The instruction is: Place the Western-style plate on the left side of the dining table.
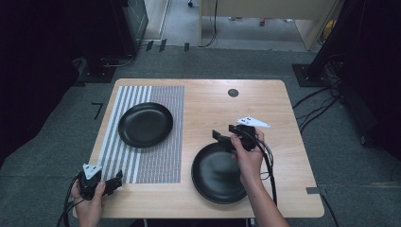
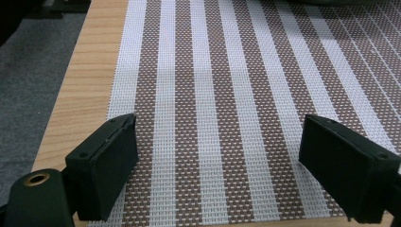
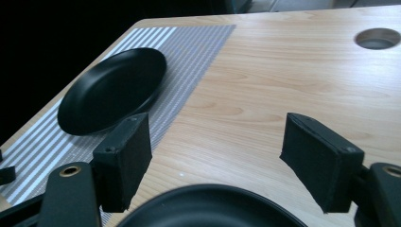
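The right tongs (image 1: 222,136) hang open and empty over the far rim of the near black plate (image 1: 215,177) on the bare wooden tabletop (image 1: 265,109), while the left tongs (image 1: 116,180), also open and empty, hover over the striped placemat's (image 1: 165,161) near edge.

Black plates (image 1: 145,124) (image 1: 217,174); brown-and-white striped mat (image 1: 161,161); pale wood table (image 1: 283,156).

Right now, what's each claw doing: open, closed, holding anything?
Left claw: open, empty, over the striped placemat.
Right claw: open, empty, above the near black plate's rim.
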`<state>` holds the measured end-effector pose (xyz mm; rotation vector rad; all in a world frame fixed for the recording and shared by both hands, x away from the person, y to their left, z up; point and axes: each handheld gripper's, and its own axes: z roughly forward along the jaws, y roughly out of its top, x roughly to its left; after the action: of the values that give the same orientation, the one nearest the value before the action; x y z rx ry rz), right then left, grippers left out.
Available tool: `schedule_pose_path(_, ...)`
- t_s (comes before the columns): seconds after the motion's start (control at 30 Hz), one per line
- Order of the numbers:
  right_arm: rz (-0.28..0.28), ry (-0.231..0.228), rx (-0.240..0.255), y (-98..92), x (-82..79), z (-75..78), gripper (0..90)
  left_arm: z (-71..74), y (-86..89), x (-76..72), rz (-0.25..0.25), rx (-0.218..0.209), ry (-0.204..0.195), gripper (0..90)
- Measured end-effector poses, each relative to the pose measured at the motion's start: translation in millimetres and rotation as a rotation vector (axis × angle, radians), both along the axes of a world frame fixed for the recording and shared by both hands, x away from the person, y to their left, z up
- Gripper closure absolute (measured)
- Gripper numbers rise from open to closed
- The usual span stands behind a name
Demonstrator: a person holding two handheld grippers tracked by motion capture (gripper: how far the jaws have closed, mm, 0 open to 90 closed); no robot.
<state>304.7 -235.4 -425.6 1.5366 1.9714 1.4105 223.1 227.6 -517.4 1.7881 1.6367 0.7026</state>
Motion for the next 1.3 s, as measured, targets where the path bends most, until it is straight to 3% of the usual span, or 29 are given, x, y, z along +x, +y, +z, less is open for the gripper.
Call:
schedule_pose_path(0.13, -0.02, -0.001, -0.002, -14.4, -6.8, -2.9, 24.3, -0.5, -1.6, -1.4, -0.006, 0.02, 0.0, 12.3)
schedule_pose_path(0.8, -0.143, -0.022, -0.033, -92.6, -42.0, -14.6, 23.6, -0.7, -1.1, -2.0, -0.007, 0.018, 0.003, 12.2)
schedule_pose_path(1.07, -0.178, -0.022, -0.073, -118.6, -55.6, -17.5, 23.4, -0.7, -1.1, -2.0, -0.007, 0.018, 0.003, 12.2)
schedule_pose_path(1.3, -0.211, -0.022, -0.074, -139.3, -65.9, -22.4, 22.9, -0.8, -1.2, -2.0, -0.006, 0.017, 0.002, 12.2)
